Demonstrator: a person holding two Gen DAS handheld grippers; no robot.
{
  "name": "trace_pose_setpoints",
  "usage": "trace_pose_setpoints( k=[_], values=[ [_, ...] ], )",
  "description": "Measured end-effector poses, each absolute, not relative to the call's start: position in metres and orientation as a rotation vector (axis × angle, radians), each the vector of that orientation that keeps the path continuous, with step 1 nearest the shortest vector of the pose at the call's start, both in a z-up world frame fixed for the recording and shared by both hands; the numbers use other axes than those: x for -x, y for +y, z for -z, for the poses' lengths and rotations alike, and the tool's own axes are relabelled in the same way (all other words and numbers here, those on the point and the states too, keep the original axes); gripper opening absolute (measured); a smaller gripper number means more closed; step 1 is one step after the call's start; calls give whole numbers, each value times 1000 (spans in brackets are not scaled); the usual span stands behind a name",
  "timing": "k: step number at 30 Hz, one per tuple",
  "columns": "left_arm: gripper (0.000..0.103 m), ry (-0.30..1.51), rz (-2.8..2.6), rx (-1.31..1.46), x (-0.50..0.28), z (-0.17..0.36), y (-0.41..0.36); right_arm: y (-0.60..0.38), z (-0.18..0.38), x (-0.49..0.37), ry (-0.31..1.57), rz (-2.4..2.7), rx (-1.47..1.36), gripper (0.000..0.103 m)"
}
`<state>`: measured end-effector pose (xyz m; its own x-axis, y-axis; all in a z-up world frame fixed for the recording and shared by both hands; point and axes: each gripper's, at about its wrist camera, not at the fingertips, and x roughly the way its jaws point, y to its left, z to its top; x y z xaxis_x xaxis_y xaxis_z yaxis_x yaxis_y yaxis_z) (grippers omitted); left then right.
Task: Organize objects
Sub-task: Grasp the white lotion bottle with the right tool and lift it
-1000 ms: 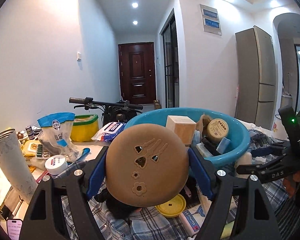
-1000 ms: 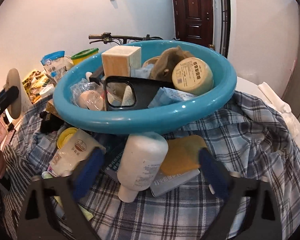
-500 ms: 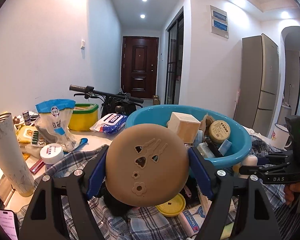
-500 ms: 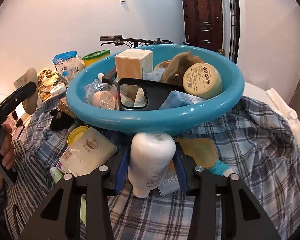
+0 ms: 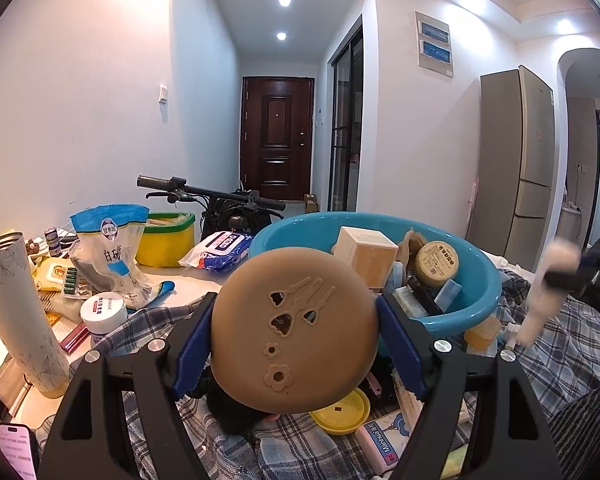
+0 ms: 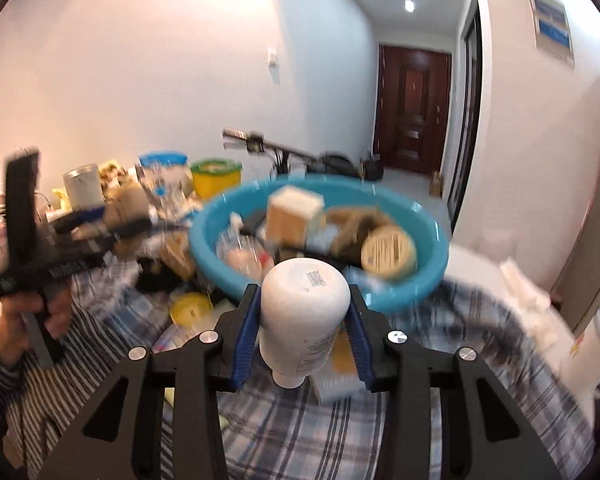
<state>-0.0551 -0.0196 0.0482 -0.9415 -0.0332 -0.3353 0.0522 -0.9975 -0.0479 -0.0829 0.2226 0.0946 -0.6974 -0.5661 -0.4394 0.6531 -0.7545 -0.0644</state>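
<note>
Between right gripper (image 6: 302, 330) jaws, white bottle (image 6: 304, 312) clamped; left gripper (image 5: 296, 334) jaws hold tan disc (image 5: 294, 330)

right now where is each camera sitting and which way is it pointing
Left wrist: rides the left gripper, looking forward and slightly down over the cluttered table to the hallway door; its jaws clamp the tan round disc.
Right wrist: rides the right gripper, facing the blue basin from the opposite side; its jaws grip the white bottle, and a hand in a striped sleeve shows at left.
Shared: blue basin, door, plaid cloth, and each shows the other gripper.
</note>
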Motion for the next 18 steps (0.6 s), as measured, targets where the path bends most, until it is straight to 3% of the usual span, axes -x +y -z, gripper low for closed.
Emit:
trace_pose_setpoints(
  k=[9,18],
  values=[
    [80,140,3041,-563,59,-45,-26,190,-190,71,341,2419,-258,40],
    [80,125,3046,-559,59,-45,-25,171,-272,69,237,2447,19,40]
  ],
)
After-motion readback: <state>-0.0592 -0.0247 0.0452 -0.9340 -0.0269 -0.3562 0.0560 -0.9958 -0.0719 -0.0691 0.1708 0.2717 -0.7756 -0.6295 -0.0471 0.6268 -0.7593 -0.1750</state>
